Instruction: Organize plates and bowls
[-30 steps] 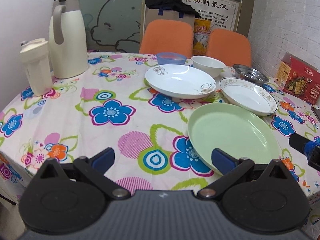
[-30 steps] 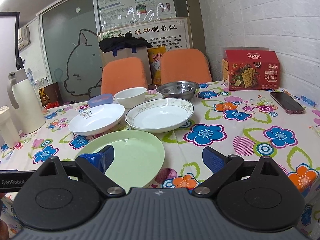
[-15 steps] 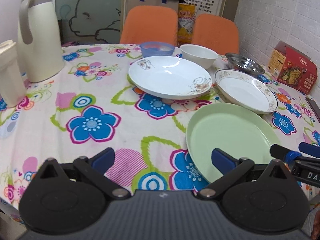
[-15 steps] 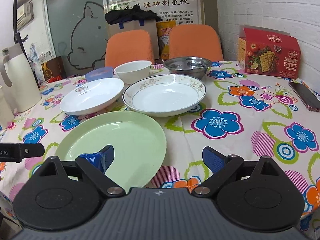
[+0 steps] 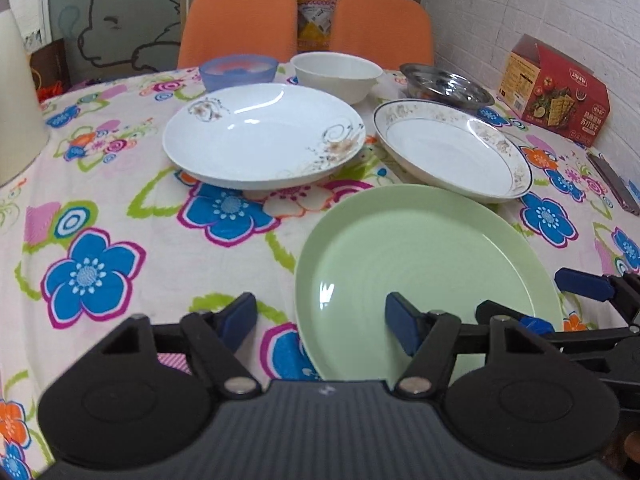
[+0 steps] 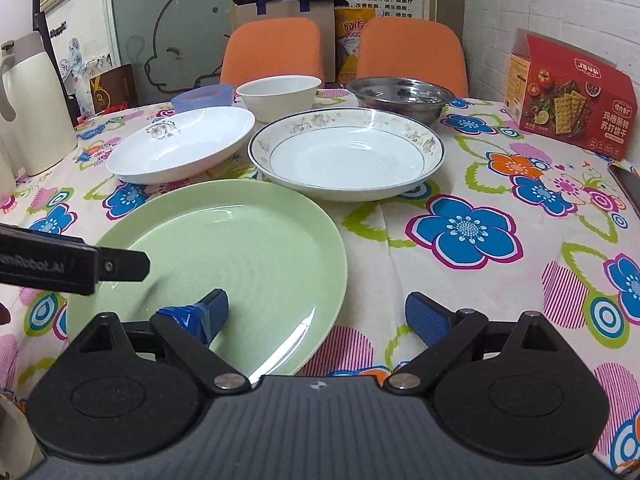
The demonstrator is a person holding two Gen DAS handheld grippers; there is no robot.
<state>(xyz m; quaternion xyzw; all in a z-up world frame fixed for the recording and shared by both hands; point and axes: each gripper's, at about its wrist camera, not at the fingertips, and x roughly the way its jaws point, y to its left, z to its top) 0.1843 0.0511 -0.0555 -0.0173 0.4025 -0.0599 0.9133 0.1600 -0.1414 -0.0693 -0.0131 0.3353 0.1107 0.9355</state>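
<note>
A pale green plate (image 5: 420, 264) (image 6: 224, 256) lies on the flowered tablecloth nearest me. My left gripper (image 5: 320, 320) straddles its left rim with one pad over the plate and one over the cloth. Its jaws are closing, and the pads do not press the rim. My right gripper (image 6: 318, 316) stands open across the plate's right rim, and its blue fingers (image 5: 584, 284) show in the left wrist view. Behind lie a white flower-painted plate (image 5: 264, 136) and a gold-rimmed plate (image 5: 452, 152). A blue bowl (image 5: 238, 72), a white bowl (image 5: 336, 76) and a steel bowl (image 5: 444, 84) stand farther back.
A cream thermos jug (image 6: 32, 108) stands at the far left. A red cracker box (image 6: 572, 96) and a dark phone (image 5: 612, 184) are at the right by the brick wall. Two orange chairs (image 6: 272, 52) stand behind the table.
Both grippers moved forward and down toward the green plate, which now looks larger. The left gripper's fingers have come closer together. The right gripper's fingers stay wide.
</note>
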